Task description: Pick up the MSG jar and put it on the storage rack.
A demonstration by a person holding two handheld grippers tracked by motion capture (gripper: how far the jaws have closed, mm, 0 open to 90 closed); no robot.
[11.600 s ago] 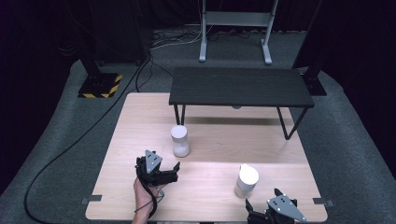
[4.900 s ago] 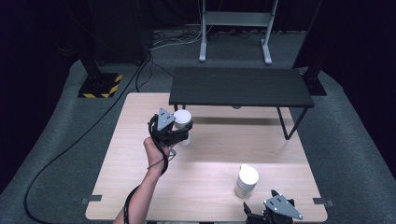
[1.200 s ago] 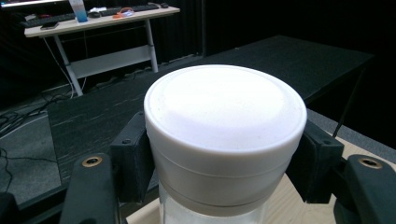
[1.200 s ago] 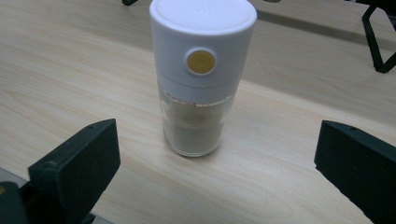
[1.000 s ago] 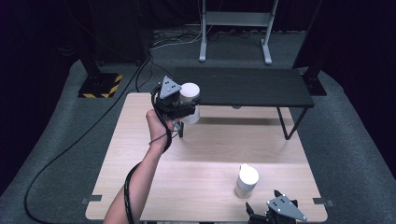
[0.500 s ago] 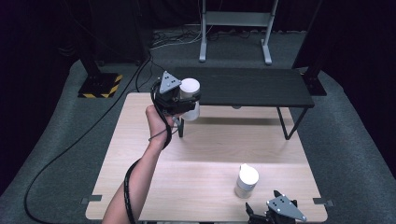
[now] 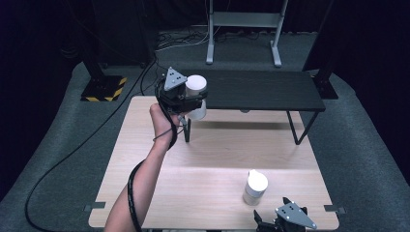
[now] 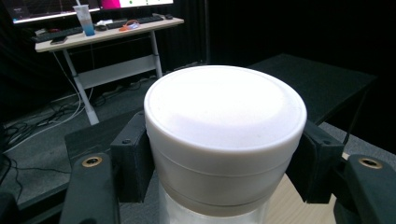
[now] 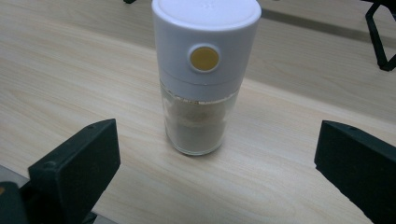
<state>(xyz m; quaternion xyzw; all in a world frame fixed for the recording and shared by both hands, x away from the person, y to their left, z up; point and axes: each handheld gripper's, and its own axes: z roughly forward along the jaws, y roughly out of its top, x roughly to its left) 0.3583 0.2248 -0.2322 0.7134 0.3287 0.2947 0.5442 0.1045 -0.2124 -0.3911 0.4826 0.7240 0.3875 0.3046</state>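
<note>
White-capped jar (image 8: pixel 224 140) is sitting clamped in my left gripper (image 7: pixel 186 99), raised beside the black shelf (image 7: pixel 261 89); my right gripper (image 9: pixel 219 163) is gaping wide before the grinder (image 9: pixel 203 79).

A white-capped shaker (image 9: pixel 201 79) with a yellow dot and brownish powder stands upright on the pale wooden table (image 7: pixel 217 154), just ahead of the right tongs (image 7: pixel 270 215) and between their wide-set jaws without touching them. A low black bench (image 7: pixel 261 89) stands beside and beyond the left tongs (image 7: pixel 191 99), with a grey metal stand (image 7: pixel 241 19) farther off behind it. Out past the left tongs is a desk (image 8: pixel 102 35) bearing a cup with a straw (image 8: pixel 85 18), and on the floor to their left are a yellow-and-black striped base (image 7: pixel 104 88) and a black cable (image 7: pixel 72 150).
</note>
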